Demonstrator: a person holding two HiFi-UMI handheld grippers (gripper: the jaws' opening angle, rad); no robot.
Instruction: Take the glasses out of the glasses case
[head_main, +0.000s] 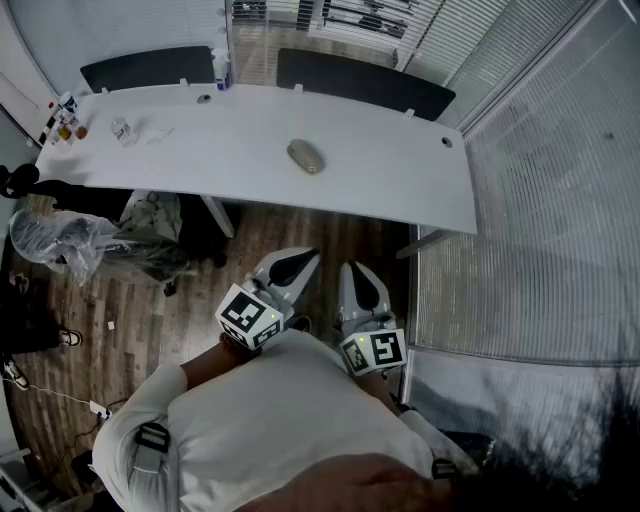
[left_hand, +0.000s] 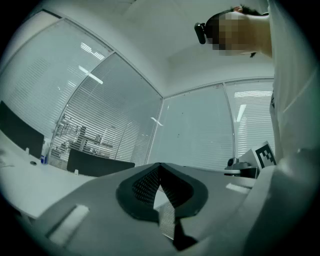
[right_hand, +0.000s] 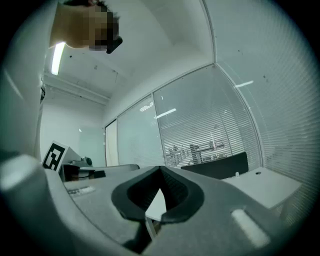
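Both jaws of left gripper: pressed together, nothing between them.
Both jaws of right gripper: together, empty.
Position: side by side, low before the person's chest.
Glasses case: lying mid white table, well apart from both.

The case is a small, rounded oblong, grey-brown with a paler patch toward its right end (the dim light makes the colour hard to judge). It lies flat and shut on the white table. In the head view its long axis runs slantwise from upper left to lower right. It sits by itself near the middle of the tabletop, a little nearer the person's edge than the far edge. The glasses are hidden, as only the case's closed outer shell shows.
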